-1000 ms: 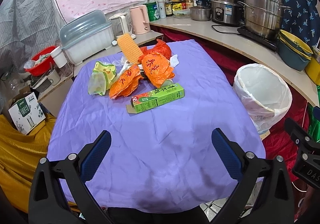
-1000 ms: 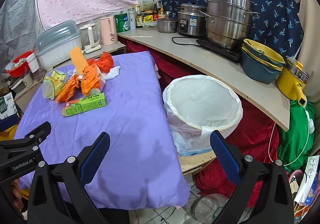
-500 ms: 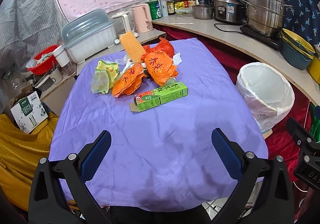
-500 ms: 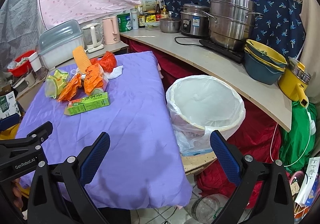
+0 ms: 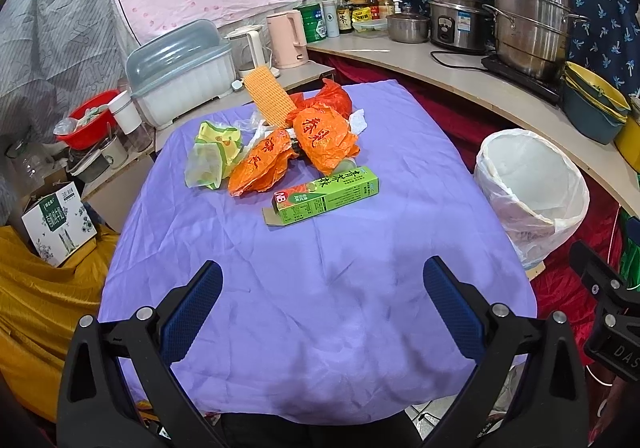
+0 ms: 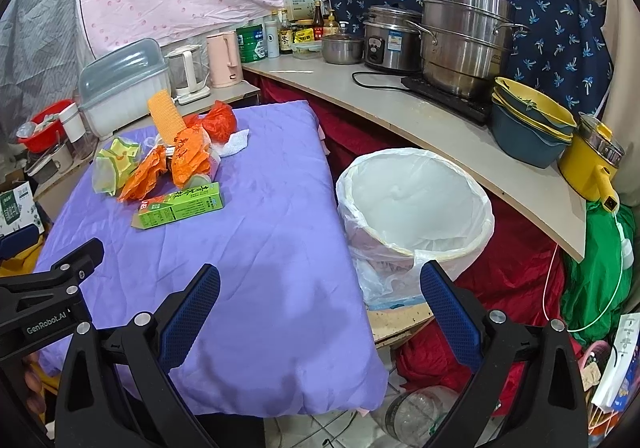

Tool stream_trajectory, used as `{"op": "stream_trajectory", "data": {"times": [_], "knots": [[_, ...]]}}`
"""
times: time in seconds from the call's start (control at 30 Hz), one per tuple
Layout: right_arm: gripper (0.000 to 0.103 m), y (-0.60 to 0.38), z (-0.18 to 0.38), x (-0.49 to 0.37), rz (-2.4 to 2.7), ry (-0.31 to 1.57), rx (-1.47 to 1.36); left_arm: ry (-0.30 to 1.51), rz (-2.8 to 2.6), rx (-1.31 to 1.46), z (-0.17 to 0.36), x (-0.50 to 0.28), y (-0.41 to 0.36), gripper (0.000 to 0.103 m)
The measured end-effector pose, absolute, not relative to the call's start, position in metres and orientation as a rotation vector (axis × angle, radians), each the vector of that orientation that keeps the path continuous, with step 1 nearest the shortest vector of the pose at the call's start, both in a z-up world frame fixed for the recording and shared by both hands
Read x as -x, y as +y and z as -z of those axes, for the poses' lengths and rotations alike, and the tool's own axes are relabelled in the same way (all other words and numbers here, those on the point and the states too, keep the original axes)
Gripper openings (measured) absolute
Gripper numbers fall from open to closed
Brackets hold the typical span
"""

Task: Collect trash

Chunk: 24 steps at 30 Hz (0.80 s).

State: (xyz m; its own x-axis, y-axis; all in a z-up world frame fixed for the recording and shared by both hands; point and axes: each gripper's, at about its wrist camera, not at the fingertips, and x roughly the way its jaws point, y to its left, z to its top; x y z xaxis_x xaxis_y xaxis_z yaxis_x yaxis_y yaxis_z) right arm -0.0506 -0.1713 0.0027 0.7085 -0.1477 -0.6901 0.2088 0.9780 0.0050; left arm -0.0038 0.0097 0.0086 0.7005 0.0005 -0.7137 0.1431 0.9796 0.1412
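A pile of trash lies at the far side of the purple-covered table (image 5: 320, 288): a green carton (image 5: 326, 195), orange plastic bags (image 5: 324, 138), a yellow-green wrapper (image 5: 212, 154), an orange mesh piece (image 5: 268, 98) and white tissue (image 5: 358, 122). The pile also shows in the right wrist view, with the carton (image 6: 182, 206) nearest. A bin lined with a white bag (image 5: 532, 188) (image 6: 416, 208) stands right of the table. My left gripper (image 5: 322, 312) is open and empty over the table's near part. My right gripper (image 6: 320, 312) is open and empty over the table's near right corner.
A curved counter (image 6: 420, 120) behind the bin carries steel pots (image 6: 466, 40), a rice cooker, stacked bowls (image 6: 528, 124) and bottles. A dish box (image 5: 184, 68), kettles and a red basin (image 5: 86, 120) stand left of the table. A clear bottle (image 6: 416, 412) lies on the floor.
Both grippers have moved slightly forward toward the table; the trash pile and bin appear a little nearer. Both stay open and empty.
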Motion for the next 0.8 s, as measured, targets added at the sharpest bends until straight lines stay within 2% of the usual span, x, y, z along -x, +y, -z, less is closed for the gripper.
{"op": "stream_trajectory", "data": {"times": [0.8], "knots": [[0.096,-0.1701,-0.0045,0.0508,0.189,0.760,-0.082,0.790,0.092,-0.192,-0.0087,0.0033,0.0068,0.096]]}}
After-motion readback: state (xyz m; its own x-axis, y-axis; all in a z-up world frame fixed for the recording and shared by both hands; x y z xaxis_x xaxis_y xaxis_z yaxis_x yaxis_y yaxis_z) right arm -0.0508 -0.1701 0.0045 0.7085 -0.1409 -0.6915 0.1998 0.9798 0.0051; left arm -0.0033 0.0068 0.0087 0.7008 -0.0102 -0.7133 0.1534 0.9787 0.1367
